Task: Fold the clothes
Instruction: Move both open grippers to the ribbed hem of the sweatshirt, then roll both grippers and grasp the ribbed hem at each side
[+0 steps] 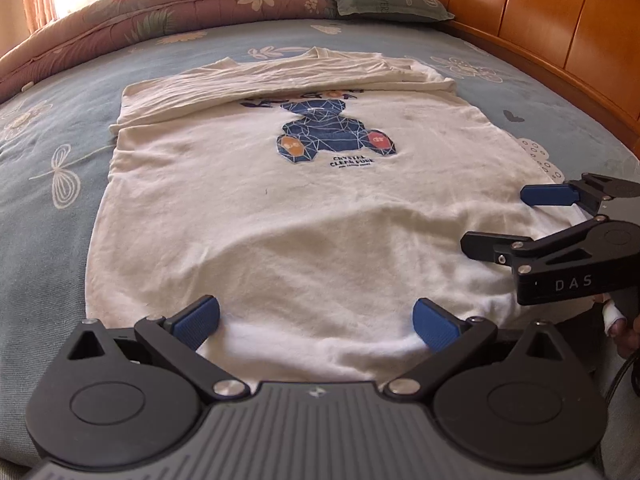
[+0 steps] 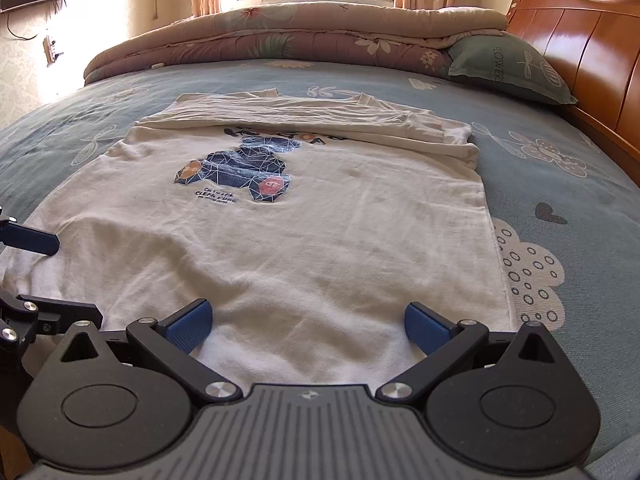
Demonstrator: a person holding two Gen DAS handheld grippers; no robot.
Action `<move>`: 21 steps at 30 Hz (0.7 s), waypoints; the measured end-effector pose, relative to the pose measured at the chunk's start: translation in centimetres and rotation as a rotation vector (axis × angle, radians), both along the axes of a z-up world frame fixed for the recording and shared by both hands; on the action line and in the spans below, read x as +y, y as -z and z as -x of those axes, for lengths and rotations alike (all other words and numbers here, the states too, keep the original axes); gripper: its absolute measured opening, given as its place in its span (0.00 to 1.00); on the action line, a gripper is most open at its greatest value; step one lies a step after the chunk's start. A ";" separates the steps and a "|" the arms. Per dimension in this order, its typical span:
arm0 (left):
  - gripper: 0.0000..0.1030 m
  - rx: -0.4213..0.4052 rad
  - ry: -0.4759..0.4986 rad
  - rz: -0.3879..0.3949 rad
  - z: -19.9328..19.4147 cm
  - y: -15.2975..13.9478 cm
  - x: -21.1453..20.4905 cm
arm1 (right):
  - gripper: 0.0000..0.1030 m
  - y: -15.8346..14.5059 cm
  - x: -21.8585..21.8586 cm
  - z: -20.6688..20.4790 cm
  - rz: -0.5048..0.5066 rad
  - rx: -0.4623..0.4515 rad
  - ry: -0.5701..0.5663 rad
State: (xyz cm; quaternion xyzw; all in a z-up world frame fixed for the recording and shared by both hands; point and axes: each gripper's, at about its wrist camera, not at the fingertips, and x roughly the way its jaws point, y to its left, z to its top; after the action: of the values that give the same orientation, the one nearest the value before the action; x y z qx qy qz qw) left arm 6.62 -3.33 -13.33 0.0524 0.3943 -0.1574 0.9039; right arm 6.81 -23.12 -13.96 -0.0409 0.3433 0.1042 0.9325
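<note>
A: Left wrist view: your left claw (image 1: 316, 322) gapes wide over the near hem of the white cotton bear-print T-shirt (image 1: 304, 216), which runs lengthwise away on the blue floral bed (image 1: 48, 128).

B: Right wrist view: your right claw (image 2: 308, 326) is spread too, empty, hem just ahead, equally near.

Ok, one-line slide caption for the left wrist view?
Left gripper open over the hem of a half-folded white T-shirt on the bed, right gripper open alongside.

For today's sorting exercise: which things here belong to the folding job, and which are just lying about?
Job: white T-shirt, left gripper, right gripper.
Lying about: green pillow, rolled quilt, wooden headboard.
</note>
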 end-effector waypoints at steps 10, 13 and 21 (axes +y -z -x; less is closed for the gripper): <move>0.99 -0.006 0.012 0.081 -1.4 -1.9 0.9 | 1.00 0.1 -0.1 0.1 -0.002 -0.007 0.002; 0.99 -0.006 0.035 0.103 -3.4 -2.0 0.1 | 1.00 0.2 -0.1 0.2 -0.005 -0.020 0.007; 0.99 0.001 0.071 0.089 -3.2 -0.4 -0.3 | 1.00 0.2 0.0 0.5 -0.005 -0.028 0.012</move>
State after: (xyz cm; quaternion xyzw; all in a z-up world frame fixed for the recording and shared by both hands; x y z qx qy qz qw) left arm 9.79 -3.64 -12.94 0.0259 0.3850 -0.2067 0.8991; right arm 6.27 -23.15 -14.18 -0.0381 0.3302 0.0986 0.9380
